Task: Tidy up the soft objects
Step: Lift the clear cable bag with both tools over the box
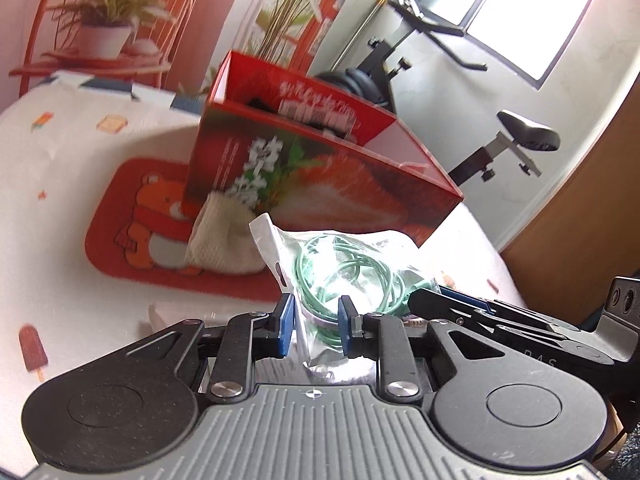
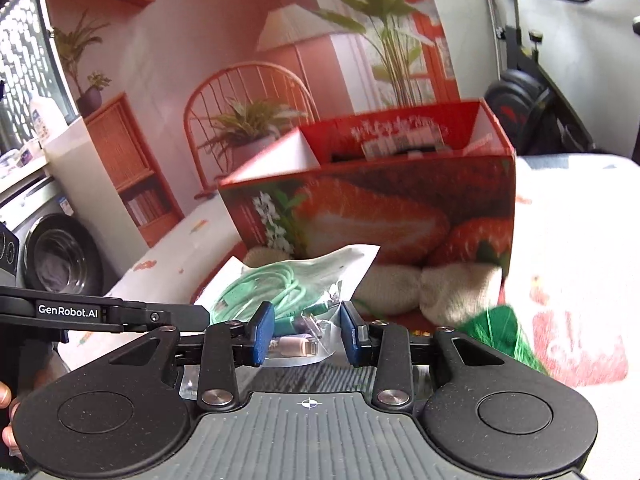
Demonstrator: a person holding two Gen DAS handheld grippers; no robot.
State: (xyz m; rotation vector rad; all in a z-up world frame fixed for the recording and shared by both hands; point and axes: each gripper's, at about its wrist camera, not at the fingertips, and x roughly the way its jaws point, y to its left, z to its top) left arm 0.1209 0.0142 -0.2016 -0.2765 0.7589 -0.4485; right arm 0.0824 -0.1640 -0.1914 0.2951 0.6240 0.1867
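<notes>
A clear plastic bag of green cable [image 1: 344, 268] sits between the fingers of both grippers. My left gripper [image 1: 316, 322] has its blue pads against the bag's lower part and is shut on it. My right gripper [image 2: 306, 330] also has the bag [image 2: 280, 288] between its pads, with a gap, so it looks open around it. A red strawberry-print box [image 1: 320, 168] stands open behind, also in the right wrist view [image 2: 380, 208]. Cream knitted items [image 2: 424, 288] lie at its base; one shows in the left wrist view [image 1: 222, 236].
A red bear mat [image 1: 140, 216] lies on the white patterned tablecloth [image 1: 60, 168]. A green bundle [image 2: 500, 332] lies to the right. An exercise bike [image 1: 516, 136] stands behind the table, and a washing machine [image 2: 56, 252] at the far left.
</notes>
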